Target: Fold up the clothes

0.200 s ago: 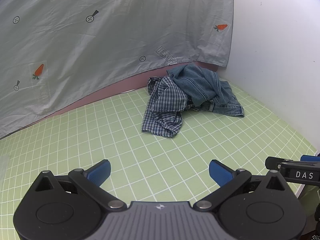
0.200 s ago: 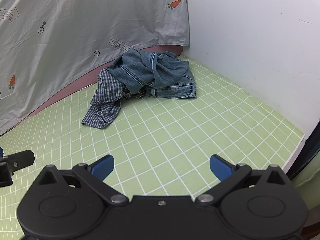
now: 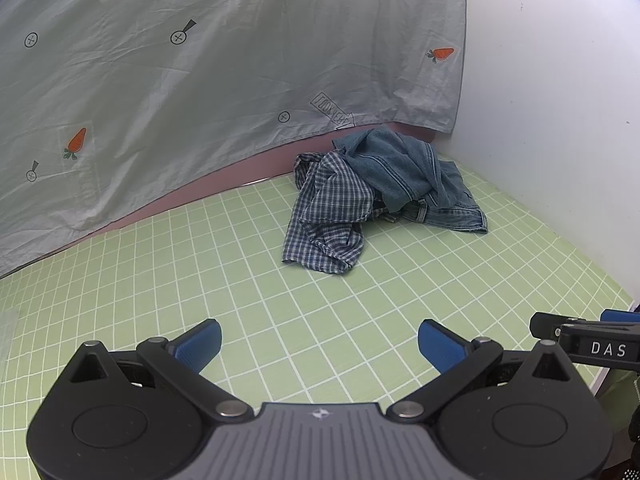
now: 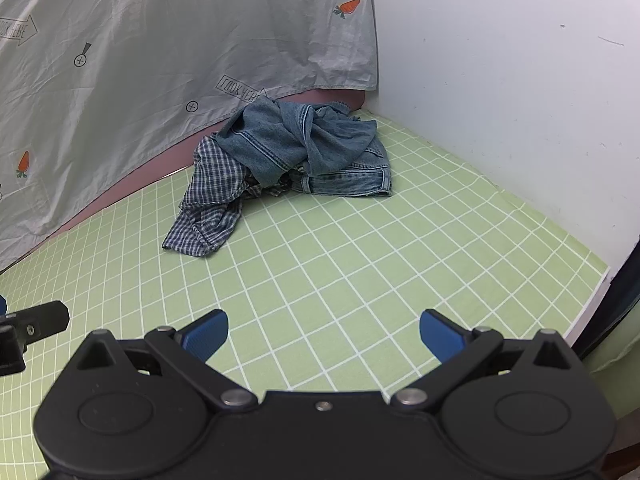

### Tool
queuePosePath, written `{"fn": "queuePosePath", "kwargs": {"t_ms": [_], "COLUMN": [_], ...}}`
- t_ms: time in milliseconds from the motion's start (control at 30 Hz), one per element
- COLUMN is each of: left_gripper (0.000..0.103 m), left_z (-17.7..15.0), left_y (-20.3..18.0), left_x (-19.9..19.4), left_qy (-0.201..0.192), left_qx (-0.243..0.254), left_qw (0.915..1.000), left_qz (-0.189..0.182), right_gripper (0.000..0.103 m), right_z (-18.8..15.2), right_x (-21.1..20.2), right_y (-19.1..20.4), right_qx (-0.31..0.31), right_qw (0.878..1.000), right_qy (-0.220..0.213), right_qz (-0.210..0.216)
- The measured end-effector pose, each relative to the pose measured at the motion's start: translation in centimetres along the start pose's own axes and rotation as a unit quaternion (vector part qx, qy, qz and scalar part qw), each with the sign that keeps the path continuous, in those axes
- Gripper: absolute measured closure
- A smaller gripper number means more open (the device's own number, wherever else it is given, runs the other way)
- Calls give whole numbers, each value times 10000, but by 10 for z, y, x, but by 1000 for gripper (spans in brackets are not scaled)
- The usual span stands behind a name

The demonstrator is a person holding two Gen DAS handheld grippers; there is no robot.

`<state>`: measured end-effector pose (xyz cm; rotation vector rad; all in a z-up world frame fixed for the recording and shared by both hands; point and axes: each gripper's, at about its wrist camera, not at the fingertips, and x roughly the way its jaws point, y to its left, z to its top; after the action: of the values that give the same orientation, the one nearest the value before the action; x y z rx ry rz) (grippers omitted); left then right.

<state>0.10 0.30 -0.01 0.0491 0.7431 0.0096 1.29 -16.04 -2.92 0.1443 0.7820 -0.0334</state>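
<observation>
A crumpled blue-and-white checked shirt lies heaped with blue denim jeans at the far corner of the table. The jeans partly cover the shirt. My left gripper hovers open over the green grid mat, well short of the pile, with nothing between its blue pads. My right gripper is likewise open and empty, near the table's front. Each gripper's tip shows at the edge of the other's view: the right one and the left one.
The table carries a green grid mat. A grey printed sheet hangs behind the pile. A white wall bounds the right side. The table's right edge drops off beside my right gripper.
</observation>
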Motion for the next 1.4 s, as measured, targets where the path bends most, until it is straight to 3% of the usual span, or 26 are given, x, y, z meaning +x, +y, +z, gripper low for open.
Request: {"fn": "queuePosePath", "kwargs": {"t_ms": [1400], "left_gripper": [0], "left_z": [-3], "left_y": [-5], "left_x": [-1], "left_qy": [56], "left_qx": [17], "left_qw": [9999], "left_qz": [-91], "right_gripper": [0], "right_z": [-2], "right_x": [0], "right_y": [-2], "right_qx": [-4], "right_qw": [10000], "right_qy": [82], "right_qz": [-22]}}
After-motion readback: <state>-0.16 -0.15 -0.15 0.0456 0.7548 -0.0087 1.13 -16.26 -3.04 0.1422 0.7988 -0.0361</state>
